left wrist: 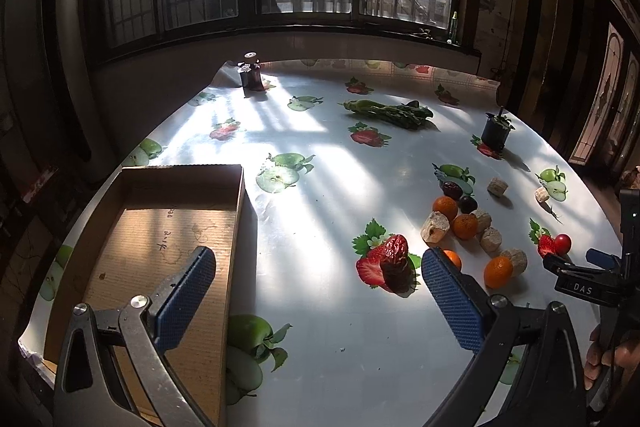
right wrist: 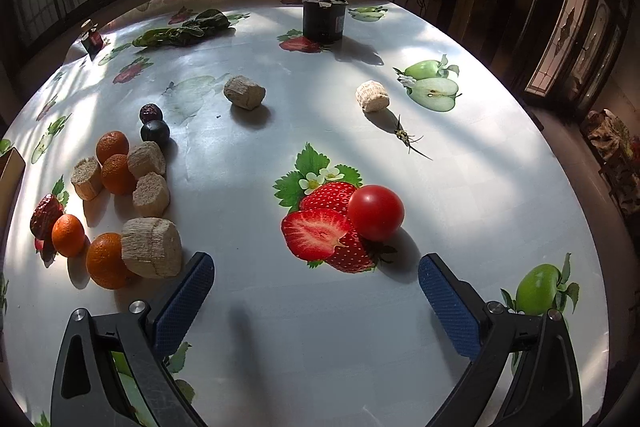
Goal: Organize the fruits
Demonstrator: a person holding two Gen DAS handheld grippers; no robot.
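My left gripper is open and empty, low over the table between an empty cardboard box on its left and a red date just ahead to the right. Several small oranges and beige chunks lie further right. My right gripper is open and empty, just short of a red cherry tomato. In the right wrist view the oranges, beige chunks, the red date and a dark plum lie at the left.
The round table has a white cloth printed with fruit. Leafy greens, a small dark jar and a black pot stand at the far side. Two more beige chunks and an insect lie mid-table.
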